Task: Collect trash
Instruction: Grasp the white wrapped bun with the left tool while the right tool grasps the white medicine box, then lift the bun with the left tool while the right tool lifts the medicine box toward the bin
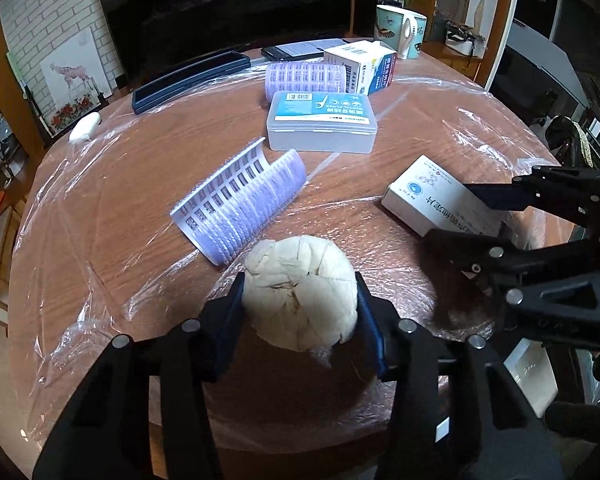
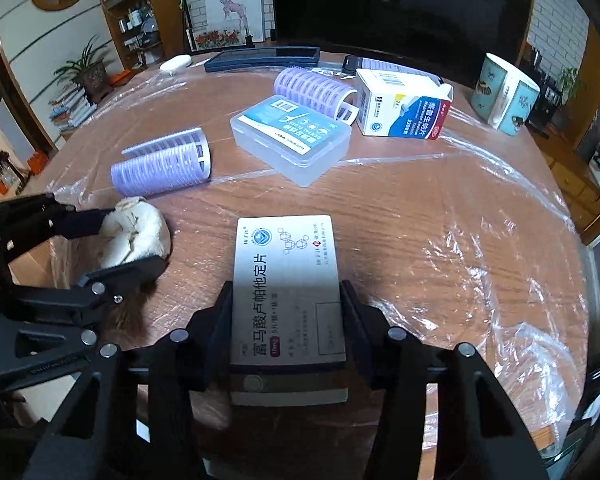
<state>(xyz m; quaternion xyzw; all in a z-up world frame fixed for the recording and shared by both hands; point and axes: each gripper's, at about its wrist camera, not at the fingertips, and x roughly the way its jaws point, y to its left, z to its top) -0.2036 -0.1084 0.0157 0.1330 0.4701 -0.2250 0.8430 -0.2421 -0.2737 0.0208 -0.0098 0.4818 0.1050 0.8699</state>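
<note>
Tissue wad (image 1: 300, 292) pinched by left gripper (image 1: 300, 308); right gripper (image 2: 287, 308) clamps the flat box (image 2: 286, 280). Risk: clinging plastic film (image 1: 100, 320) at seven o'clock drags, wad slips.

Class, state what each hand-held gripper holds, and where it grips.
Left hand-held gripper: crumpled tissue ball, opposite sides. Right hand-held gripper: flat white medicine box, long edges.

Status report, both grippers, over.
Left hand-held gripper shut on tissue wad. Right hand-held gripper shut on white medicine box. Both still on table. Nothing blocking.
</note>
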